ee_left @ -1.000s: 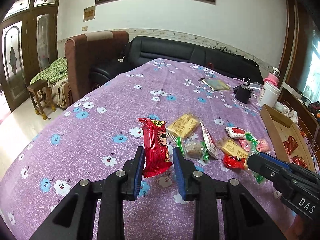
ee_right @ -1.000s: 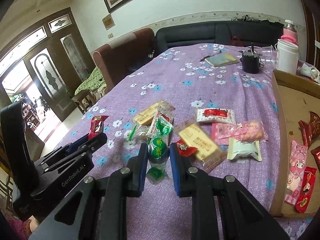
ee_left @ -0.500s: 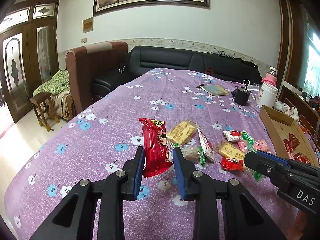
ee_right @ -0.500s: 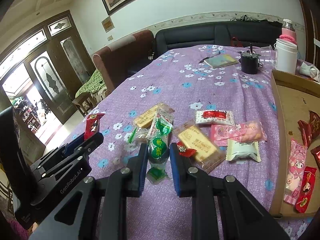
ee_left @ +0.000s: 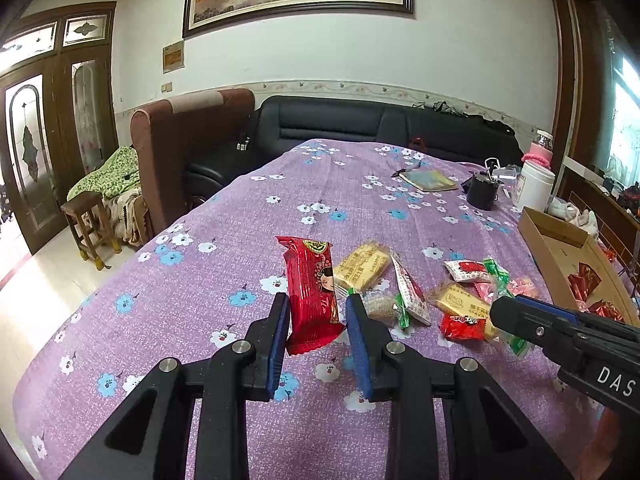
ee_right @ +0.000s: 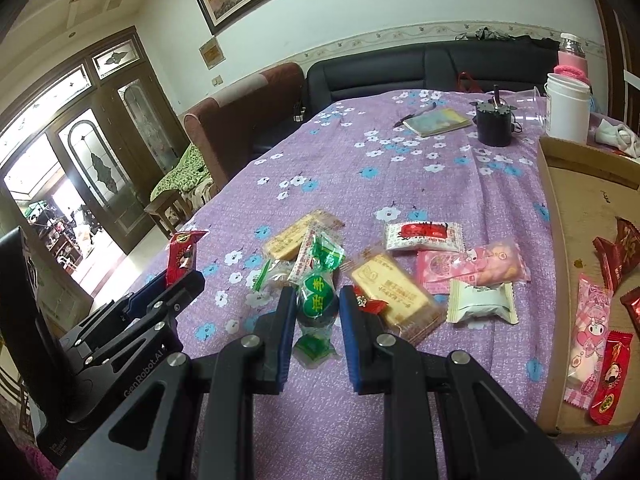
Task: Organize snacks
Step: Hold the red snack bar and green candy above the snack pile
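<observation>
Here, a table covered in a purple flowered cloth [ee_left: 248,216] fills both views. The left gripper [ee_left: 318,312] is clamped on a long red snack packet [ee_left: 312,292], which stands upright between the blue pads, lifted off the cloth. The right gripper [ee_right: 314,312] is clamped on a green wrapped candy [ee_right: 318,304], its twisted end hanging below the pads.

In the left wrist view, the loose snack pile lies at about two o'clock from the held red packet: a yellow cracker pack [ee_left: 362,266], a white and red sachet [ee_left: 466,272] and a small red packet [ee_left: 462,326]. The right gripper's black body enters from four o'clock, near the pile.

In the right wrist view, a tan biscuit pack [ee_right: 390,286] lies just beside the right pad at two o'clock, with a pink packet [ee_right: 470,268] and a white pillow pack [ee_right: 478,302] farther toward three o'clock. A cardboard tray [ee_right: 550,240] runs along the edge at three o'clock and holds several red and pink snacks, among them a pink bunny-print stick [ee_right: 590,332]. The left gripper shows at nine o'clock with the red packet's top poking up.

At twelve o'clock, far back, stand a black pot [ee_right: 494,124], a white tub [ee_right: 568,106] and a notebook [ee_right: 438,120].
</observation>
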{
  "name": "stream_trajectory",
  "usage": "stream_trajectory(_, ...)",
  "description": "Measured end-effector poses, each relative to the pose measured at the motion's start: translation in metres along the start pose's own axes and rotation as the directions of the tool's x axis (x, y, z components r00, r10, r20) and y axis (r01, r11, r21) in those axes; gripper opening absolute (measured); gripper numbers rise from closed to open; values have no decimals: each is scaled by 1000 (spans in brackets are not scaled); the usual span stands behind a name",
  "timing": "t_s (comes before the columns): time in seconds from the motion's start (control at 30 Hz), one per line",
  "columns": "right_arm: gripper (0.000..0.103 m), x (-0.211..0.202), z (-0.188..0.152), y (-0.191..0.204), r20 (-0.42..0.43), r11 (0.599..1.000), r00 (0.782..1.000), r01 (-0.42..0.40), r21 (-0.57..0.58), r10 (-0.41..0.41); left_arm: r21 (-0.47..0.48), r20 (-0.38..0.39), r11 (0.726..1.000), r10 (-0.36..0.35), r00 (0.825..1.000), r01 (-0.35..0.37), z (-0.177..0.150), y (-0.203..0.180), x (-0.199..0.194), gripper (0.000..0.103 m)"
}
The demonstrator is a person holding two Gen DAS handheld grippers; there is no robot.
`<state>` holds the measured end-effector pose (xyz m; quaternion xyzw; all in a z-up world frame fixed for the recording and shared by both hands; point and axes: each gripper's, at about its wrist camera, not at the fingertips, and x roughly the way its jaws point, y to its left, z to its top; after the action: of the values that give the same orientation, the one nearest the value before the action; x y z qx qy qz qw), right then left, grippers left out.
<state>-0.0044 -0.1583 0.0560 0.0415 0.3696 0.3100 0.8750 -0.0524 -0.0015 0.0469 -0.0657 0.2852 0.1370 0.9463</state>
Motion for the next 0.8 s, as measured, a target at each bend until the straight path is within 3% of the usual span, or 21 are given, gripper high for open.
stream_trajectory(0.8, 21, -2, 0, -5, 2, 1000, 1000, 7, 17, -7, 3, 12, 1000, -5, 1000, 5, 0, -1, -1, 30)
